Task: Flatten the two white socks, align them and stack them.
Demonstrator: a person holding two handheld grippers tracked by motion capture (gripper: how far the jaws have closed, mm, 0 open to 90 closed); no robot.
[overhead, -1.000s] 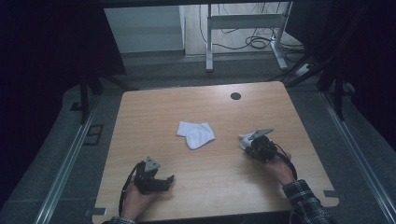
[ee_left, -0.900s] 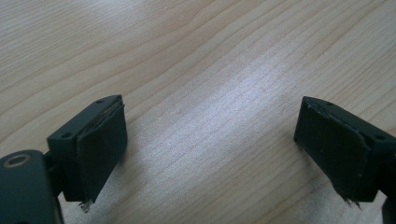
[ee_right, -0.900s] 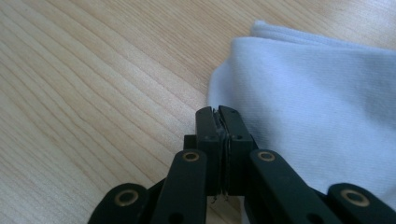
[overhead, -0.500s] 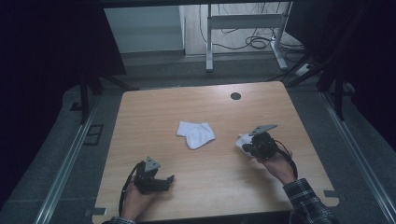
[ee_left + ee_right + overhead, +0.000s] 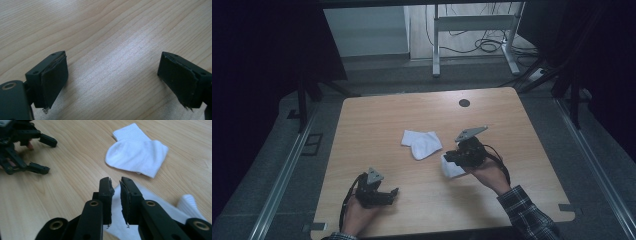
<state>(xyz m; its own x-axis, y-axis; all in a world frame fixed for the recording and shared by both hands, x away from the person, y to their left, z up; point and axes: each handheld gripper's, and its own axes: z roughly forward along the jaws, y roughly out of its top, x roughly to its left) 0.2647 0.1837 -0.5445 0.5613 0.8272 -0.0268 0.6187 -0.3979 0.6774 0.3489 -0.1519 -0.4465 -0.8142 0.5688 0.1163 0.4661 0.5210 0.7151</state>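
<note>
1. Right gripper is over the wooden surface, right of centre in the high view, held in the person's right hand with a plaid sleeve behind it.
2. Its jaws stand narrow w/ a slim gap (they have just been opening a little). In the right gripper view no cloth sits between the pads; a white sock lies under and behind them, loose on the wood.
3. In the high view that sock shows just below the gripper's tip.
4. A second white sock lies flat near mid-surface, close to the first but apart from it, cuff end toward the far edge in the right gripper view.
5. Left gripper rests low at the near-left of the surface in the left hand, well apart from both socks.
6. Its jaws are wide apart, bare wood between them (left gripper view).
</note>
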